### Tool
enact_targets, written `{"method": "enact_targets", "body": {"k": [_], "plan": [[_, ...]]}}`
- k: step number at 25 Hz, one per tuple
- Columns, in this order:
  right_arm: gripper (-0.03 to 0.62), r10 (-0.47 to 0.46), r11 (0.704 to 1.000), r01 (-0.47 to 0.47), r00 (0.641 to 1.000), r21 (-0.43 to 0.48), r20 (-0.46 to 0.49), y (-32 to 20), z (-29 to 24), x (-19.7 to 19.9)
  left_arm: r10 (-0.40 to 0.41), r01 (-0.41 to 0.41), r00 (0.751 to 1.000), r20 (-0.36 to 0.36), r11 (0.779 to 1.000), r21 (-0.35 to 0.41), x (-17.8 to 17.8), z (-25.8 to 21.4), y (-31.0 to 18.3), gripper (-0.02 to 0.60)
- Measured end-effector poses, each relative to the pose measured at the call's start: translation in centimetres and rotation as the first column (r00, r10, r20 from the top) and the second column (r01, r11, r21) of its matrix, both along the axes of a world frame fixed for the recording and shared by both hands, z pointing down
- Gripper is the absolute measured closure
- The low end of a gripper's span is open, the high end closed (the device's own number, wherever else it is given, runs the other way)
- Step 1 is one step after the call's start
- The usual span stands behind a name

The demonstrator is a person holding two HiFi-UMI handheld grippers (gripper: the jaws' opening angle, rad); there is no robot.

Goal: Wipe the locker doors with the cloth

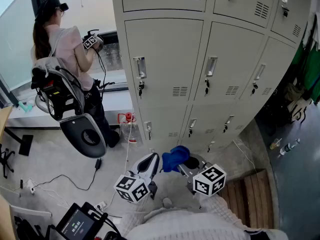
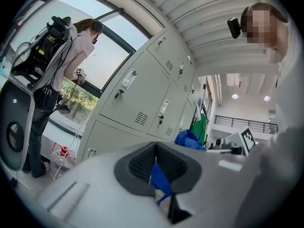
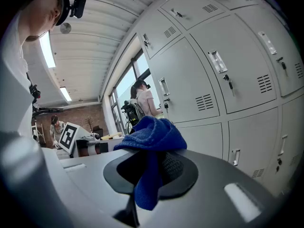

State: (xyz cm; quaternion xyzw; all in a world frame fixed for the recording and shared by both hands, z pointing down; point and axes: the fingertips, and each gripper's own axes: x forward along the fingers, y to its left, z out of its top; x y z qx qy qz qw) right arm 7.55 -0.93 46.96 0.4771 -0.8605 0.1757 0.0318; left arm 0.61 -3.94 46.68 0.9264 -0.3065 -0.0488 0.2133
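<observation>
The grey locker doors (image 1: pixel 167 59) stand in front of me, each with a handle and a key; they also fill the right gripper view (image 3: pixel 213 75). My right gripper (image 1: pixel 186 163) is low before the bottom row, shut on a bunched blue cloth (image 1: pixel 174 158) that drapes over its jaws (image 3: pixel 152 134). My left gripper (image 1: pixel 152 159) hangs just left of it, jaws together, with a thin blue strip (image 2: pixel 159 177) between the pads. From the left gripper view the cloth (image 2: pixel 189 139) shows to the right, short of the lockers (image 2: pixel 128 99).
Another person (image 1: pixel 75 54) with backpack gear stands at the window to the left, beside a chair (image 1: pixel 82 129). A red-capped bottle (image 1: pixel 129 126) and cables lie at the locker's corner. A wooden pallet (image 1: pixel 250 194) is at lower right, and green clothes (image 1: pixel 310 64) hang at far right.
</observation>
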Motion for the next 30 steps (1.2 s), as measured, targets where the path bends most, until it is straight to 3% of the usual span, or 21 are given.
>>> {"method": "enact_targets", "body": {"k": [6,22,30], "plan": [[0.544,-0.016,1.0,0.016,1.0,-0.006,0.02,-1.4,0.6,-0.5,0.016,-0.016,1.0,0.02,1.0,-0.01,0.7,0.9,-0.7,0.574],[0.545,0.032,0.993,-0.033,0.999,0.109,0.011,-11.0,-3.3,-2.8,0.134,-0.144,0.987,0.087,0.982,0.125,-0.5,-3.5,-9.5,0.574],[0.545,0.065,0.986,-0.063,0.998,0.155,-0.007,-15.3,-4.5,-6.1,0.177,-0.191,0.98,0.093,0.964,0.184,-3.1,-5.6,-12.6,0.575]]}}
